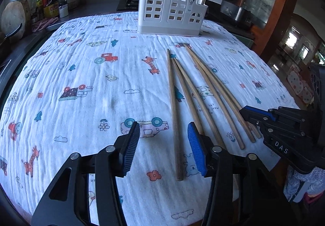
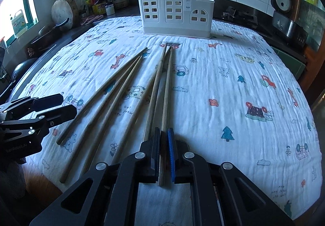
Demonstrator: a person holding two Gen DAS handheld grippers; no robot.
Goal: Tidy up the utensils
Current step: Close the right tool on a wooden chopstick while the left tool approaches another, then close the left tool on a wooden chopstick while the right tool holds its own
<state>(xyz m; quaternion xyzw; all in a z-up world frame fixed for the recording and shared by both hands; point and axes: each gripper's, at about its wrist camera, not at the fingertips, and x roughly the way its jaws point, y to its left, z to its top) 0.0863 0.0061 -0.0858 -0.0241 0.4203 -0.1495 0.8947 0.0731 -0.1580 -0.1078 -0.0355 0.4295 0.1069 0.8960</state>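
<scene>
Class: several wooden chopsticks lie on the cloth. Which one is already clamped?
The rightmost chopstick, pinched at its near end by the right hand-held gripper. The others lie loose on the cloth, ungripped.

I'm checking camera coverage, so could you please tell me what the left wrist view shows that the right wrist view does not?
Only the left wrist view shows the left gripper open above the cloth, beside the leftmost chopstick. Only the right wrist view shows the right gripper shut on the rightmost chopstick. Both show the white holder with utensils standing in it and the loose chopsticks on the printed cloth.
</scene>
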